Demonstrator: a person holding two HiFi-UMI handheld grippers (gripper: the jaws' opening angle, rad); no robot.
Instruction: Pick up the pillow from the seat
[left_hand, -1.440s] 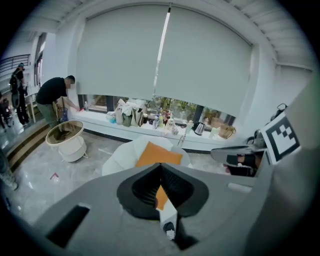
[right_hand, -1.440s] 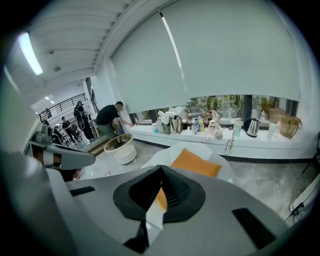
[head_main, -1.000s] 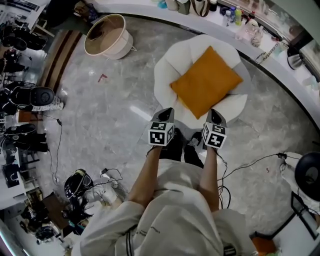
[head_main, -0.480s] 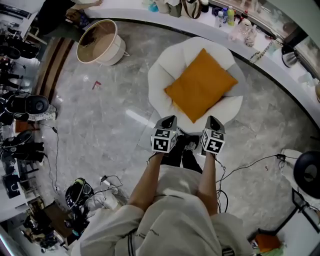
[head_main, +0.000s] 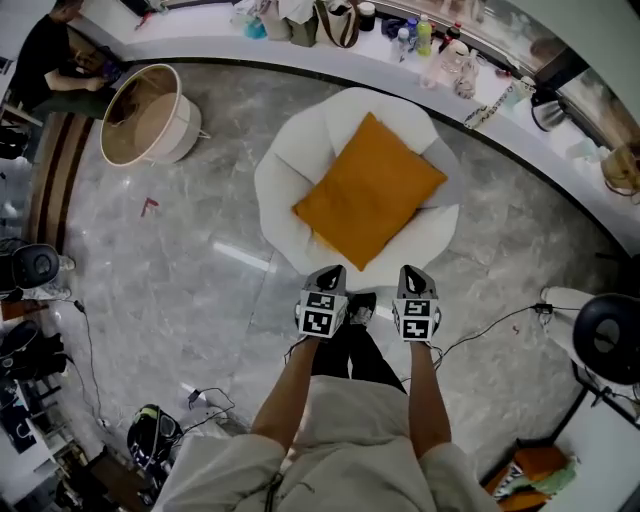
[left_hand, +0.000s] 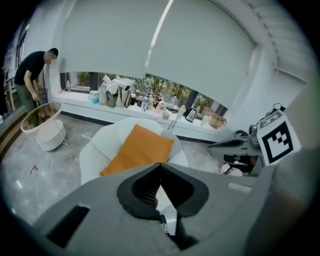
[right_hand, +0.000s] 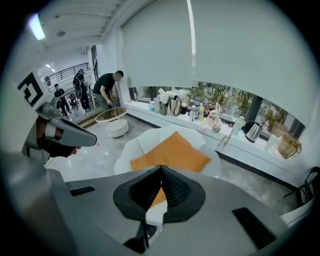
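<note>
Floor of grey stone lies open to the left of the left tool in the head view. The right tool is level with it, a gap between them. Near ahead of both stands the white seat. The orange pillow lies on it, one corner pointing back toward the tools. A cable trails on the floor to the right of the right tool, and a round tub stands well ahead to the left. Beyond the seat curves a worktop crowded with bottles and other things too small to make out.

In the left gripper view the tool's jaws are clenched together on nothing. The pillow lies past them on the seat, its near corner hidden behind the tool's body.

In the right gripper view that tool is likewise clenched and empty. The pillow lies straight ahead, partly covered by the jaws.
</note>
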